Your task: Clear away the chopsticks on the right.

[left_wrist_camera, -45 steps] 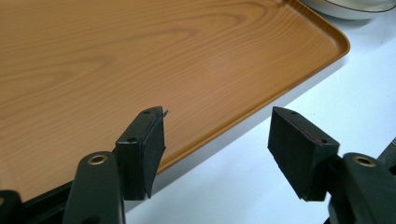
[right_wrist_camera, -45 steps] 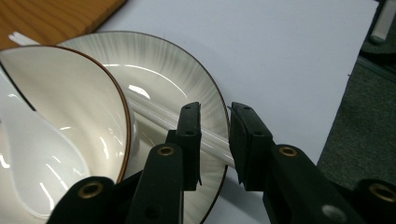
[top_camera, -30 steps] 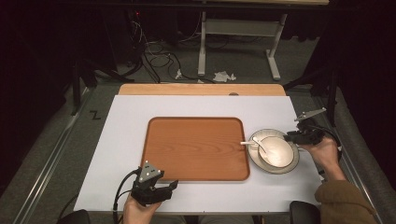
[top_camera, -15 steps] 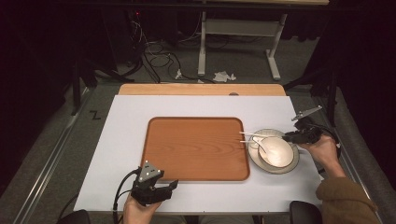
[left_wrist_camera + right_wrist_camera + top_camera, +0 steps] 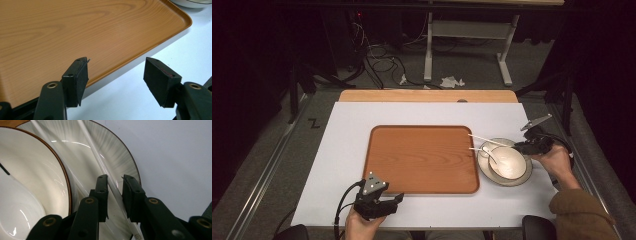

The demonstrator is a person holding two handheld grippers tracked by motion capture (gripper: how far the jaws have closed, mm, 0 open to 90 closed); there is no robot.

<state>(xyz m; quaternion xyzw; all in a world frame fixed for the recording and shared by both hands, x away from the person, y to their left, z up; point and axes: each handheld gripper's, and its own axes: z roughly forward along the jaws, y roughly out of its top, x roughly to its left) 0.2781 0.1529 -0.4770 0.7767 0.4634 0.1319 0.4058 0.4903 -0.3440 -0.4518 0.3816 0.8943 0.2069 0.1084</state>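
A: What's nearest the person?

B: The left gripper (image 5: 379, 204), at the near edge of the white table (image 5: 337, 150). Its jaws stand wide apart with nothing between them, just in front of the near rim of the wooden tray (image 5: 100, 30).

A: And further out?

B: The tray lies flat in the middle of the table. Just beside its right edge sits a plate (image 5: 486, 170) with a pale bowl (image 5: 511, 162) on it, and a white spoon (image 5: 490, 153) rests in the bowl.

A: Where are the chopsticks?

B: Two white chopsticks (image 5: 487, 140) lie across the plate beside the bowl, their tips reaching over the tray's right rim. The right gripper (image 5: 115, 192) has been closing its jaws, and one chopstick (image 5: 100, 162) runs between them (the pads look right against it, though I cannot tell for sure whether they press). The second chopstick (image 5: 50, 142) lies outside the jaws, closer to the bowl's rim.

A: Beyond the table?

B: A wooden board (image 5: 427, 95) at the far edge.
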